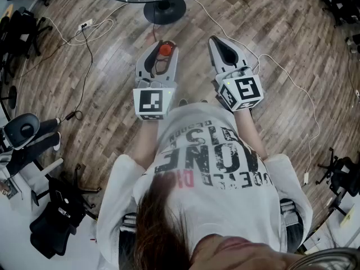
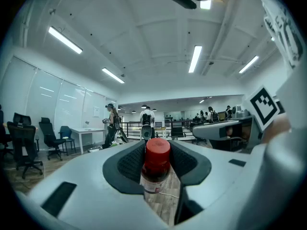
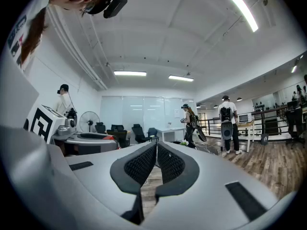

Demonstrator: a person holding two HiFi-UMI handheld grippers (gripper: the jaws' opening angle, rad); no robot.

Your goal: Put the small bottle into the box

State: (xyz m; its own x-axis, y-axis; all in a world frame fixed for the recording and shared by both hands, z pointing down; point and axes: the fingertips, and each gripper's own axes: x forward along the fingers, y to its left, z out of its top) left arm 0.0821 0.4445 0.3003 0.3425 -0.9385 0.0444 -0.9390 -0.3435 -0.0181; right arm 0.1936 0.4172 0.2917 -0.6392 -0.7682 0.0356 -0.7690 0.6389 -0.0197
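The small bottle (image 1: 165,50), clear with a red cap, sits upright between the jaws of my left gripper (image 1: 161,44), held level above the wooden floor. In the left gripper view the dark pads (image 2: 127,164) press on both sides of the bottle (image 2: 156,169), so the gripper (image 2: 157,145) is shut on it. My right gripper (image 1: 217,40) is held level beside it, a little to the right, shut with nothing in it. In the right gripper view its ribbed pads (image 3: 141,164) meet at the tips of the gripper (image 3: 157,145). No box shows in any view.
A round dark table on a black pedestal base (image 1: 163,9) stands ahead. Cables (image 1: 84,35) trail over the wooden floor. Office chairs (image 1: 25,131) crowd the left side. Two people (image 3: 226,123) stand far off by a railing, near a white desk (image 2: 86,133).
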